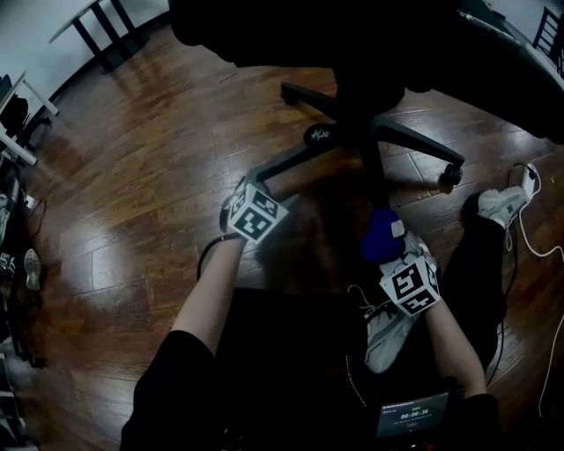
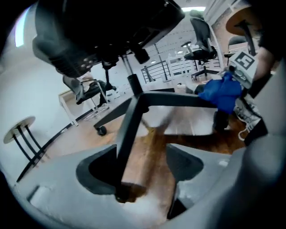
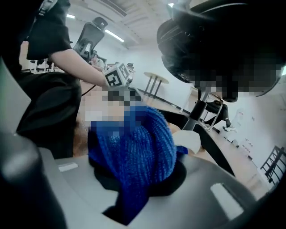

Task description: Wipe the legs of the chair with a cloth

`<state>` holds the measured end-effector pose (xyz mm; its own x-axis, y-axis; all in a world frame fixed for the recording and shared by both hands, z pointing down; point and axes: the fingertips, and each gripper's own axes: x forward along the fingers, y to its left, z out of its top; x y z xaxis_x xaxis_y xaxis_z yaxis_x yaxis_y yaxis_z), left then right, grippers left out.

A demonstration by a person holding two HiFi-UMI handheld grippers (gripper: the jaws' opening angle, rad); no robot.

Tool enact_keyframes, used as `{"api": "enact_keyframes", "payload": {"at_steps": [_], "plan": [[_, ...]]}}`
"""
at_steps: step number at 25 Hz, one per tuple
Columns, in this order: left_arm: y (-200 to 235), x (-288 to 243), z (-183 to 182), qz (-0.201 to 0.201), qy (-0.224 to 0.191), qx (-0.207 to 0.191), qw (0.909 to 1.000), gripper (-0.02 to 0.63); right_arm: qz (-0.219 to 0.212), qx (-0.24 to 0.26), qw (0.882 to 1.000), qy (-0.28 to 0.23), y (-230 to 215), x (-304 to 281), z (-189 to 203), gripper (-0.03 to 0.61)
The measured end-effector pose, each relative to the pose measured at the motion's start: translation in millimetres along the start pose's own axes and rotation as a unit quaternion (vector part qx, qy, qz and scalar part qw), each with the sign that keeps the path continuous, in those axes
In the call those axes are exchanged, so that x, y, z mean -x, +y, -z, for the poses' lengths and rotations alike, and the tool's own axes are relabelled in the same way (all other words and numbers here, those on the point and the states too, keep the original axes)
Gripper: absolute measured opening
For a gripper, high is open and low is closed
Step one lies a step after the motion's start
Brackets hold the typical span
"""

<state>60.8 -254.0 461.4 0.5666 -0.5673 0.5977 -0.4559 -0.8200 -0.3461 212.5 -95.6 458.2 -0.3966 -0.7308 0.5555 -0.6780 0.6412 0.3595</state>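
The black office chair's star base (image 1: 352, 132) stands on the wood floor. One of its legs (image 1: 286, 160) runs toward my left gripper (image 1: 263, 183). In the left gripper view that leg (image 2: 129, 125) passes between the wide-open jaws of my left gripper (image 2: 143, 156), close to the left finger (image 2: 96, 174), and nothing is gripped. My right gripper (image 1: 392, 251) is shut on a bunched blue knitted cloth (image 1: 379, 233), held near the hub between two legs. In the right gripper view the cloth (image 3: 134, 143) fills the jaws of my right gripper (image 3: 138, 167). The cloth (image 2: 221, 94) also shows at the right of the left gripper view.
The person's white sneakers (image 1: 502, 203) (image 1: 388, 330) rest on the floor beside the base. A castor (image 1: 451, 174) ends the right leg, and a white cable (image 1: 529, 238) trails at the right. Black-legged tables (image 1: 106, 26) stand at top left. Other office chairs (image 2: 201, 31) are farther off.
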Motion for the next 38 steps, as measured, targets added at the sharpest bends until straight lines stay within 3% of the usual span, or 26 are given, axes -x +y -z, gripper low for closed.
{"api": "enact_keyframes", "payload": {"at_steps": [4, 9, 11, 12, 19, 25, 29, 35, 38], "plan": [[46.0, -19.4, 40.3, -0.036, 0.045, -0.005, 0.9983, 0.345, 0.008, 0.005, 1.0, 0.01, -0.8, 0.6, 1.3, 0.077], [52.1, -52.7, 82.2, -0.024, 0.104, -0.004, 0.9943, 0.337, 0.01, 0.015, 0.999, 0.028, 0.3, -4.5, 0.5, 0.077], [59.3, -50.4, 82.8, -0.055, 0.101, -0.002, 0.9933, 0.134, 0.021, 0.026, 0.999, 0.041, -3.7, -8.2, 1.5, 0.077], [59.7, -47.9, 80.4, -0.062, 0.098, -0.001, 0.9932, 0.127, 0.026, 0.025, 0.998, 0.044, -8.1, -10.1, 2.2, 0.077], [33.6, -38.4, 76.2, -0.057, 0.12, 0.004, 0.9911, 0.121, 0.014, -0.047, 0.999, -0.021, -39.5, -2.0, 10.4, 0.078], [-3.4, -24.4, 63.3, -0.036, 0.12, 0.023, 0.9919, 0.115, 0.006, -0.088, 0.996, -0.008, -54.1, 12.9, 29.0, 0.078], [-15.3, -20.3, 68.6, -0.047, 0.121, 0.021, 0.9913, 0.112, 0.008, -0.1, 0.995, 0.016, -56.5, 18.4, 40.3, 0.078], [-20.5, -19.3, 61.6, -0.041, 0.116, 0.021, 0.9922, 0.112, -0.001, -0.077, 0.997, 0.008, -63.6, 12.4, 36.1, 0.078], [-20.4, -20.5, 67.7, -0.041, 0.118, 0.015, 0.9921, 0.112, 0.012, -0.029, 0.999, 0.006, -85.4, -15.3, 16.8, 0.078]]}}
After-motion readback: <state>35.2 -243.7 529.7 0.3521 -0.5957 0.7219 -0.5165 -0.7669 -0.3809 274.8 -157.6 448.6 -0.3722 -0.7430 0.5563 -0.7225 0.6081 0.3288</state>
